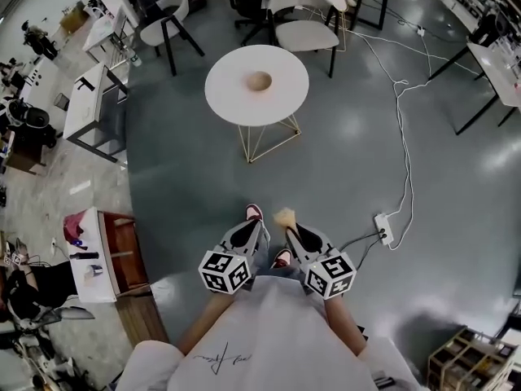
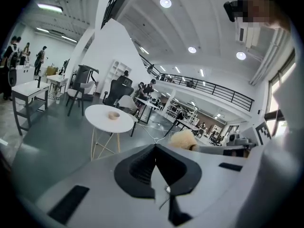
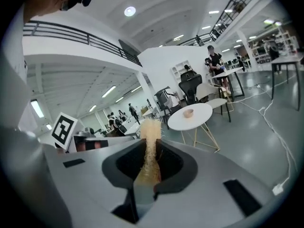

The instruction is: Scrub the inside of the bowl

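Note:
A small wooden bowl (image 1: pixel 260 81) sits in the middle of a round white table (image 1: pixel 232 96) some way ahead of me. Both grippers are held low near my body, far from the table. My left gripper (image 1: pixel 257 226) is shut with nothing between its jaws. My right gripper (image 1: pixel 291 231) is shut on a tan scrubbing brush (image 1: pixel 285 217) whose bristly head sticks out forward. In the left gripper view the bowl (image 2: pixel 113 115) lies ahead to the left and the brush (image 2: pixel 183 139) shows at the right. In the right gripper view the brush (image 3: pixel 151 146) stands between the jaws, with the bowl (image 3: pixel 188 112) beyond.
White chairs (image 1: pixel 305 23) stand behind the table. A white cable runs across the grey floor to a power strip (image 1: pixel 383 229) at my right. Desks (image 1: pixel 85 104) and a small wooden shelf unit (image 1: pixel 114 255) line the left side. My feet (image 1: pixel 254 212) are just ahead of the grippers.

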Demonstrator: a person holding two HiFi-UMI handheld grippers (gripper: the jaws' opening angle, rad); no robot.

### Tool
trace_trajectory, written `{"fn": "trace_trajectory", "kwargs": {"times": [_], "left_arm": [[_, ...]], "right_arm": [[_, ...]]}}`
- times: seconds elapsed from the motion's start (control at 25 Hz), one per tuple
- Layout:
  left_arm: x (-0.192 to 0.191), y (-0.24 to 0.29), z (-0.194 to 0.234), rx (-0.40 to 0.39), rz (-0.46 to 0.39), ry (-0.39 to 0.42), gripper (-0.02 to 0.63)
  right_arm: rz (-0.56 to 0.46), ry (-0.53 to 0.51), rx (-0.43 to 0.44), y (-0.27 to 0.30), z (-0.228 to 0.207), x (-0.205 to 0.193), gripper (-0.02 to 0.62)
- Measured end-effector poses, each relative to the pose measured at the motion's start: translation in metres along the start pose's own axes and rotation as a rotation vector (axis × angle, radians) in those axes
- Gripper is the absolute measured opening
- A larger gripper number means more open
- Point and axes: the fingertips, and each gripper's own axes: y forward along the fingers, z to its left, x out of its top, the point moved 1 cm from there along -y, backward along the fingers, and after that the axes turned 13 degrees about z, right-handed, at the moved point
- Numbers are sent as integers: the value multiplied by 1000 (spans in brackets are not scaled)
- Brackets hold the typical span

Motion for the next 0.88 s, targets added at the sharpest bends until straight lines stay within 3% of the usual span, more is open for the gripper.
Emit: {"fn": "trace_trajectory", "kwargs": {"times": [0.4,0.88], "left_arm": [[45,38,22,-30,22,18,6],[121,85,79,-64,51,26,6]], "right_arm": [[17,51,-37,26,-38,35,77],[1,67,-52,95,-62,101,78]]}}
